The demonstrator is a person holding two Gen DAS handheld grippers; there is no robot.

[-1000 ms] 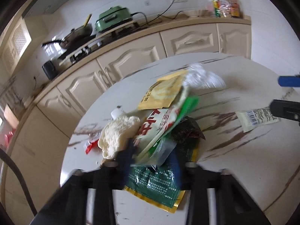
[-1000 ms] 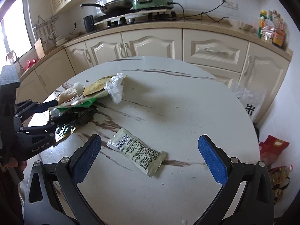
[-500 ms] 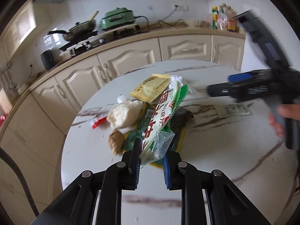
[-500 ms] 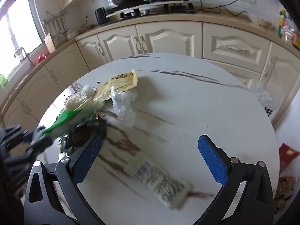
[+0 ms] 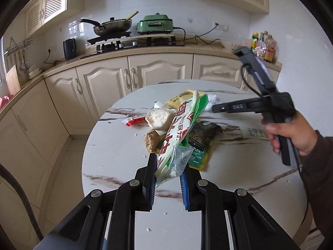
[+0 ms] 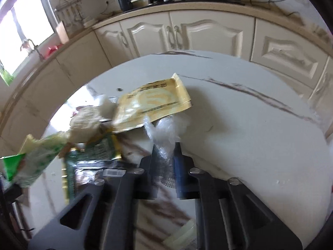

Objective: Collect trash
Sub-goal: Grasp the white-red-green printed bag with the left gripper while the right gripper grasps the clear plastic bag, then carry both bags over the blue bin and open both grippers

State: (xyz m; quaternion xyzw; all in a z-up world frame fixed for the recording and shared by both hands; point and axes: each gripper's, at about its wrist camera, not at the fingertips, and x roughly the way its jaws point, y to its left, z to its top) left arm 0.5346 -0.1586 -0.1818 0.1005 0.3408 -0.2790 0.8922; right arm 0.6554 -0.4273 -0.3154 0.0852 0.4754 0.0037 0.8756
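We see the left gripper [image 5: 168, 167] clamping a green-and-white wrapper [image 5: 180, 132]; the right gripper [image 6: 166, 156], jaws just closed, pinches clear plastic [image 6: 164, 133].

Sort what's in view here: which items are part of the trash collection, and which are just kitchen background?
Job:
left gripper shut on green-and-white wrapper
right gripper, jaws just closed on clear plastic
yellow packet
dark green packet
red wrapper
bread lump

Background:
frying pan
green cooker
black kettle
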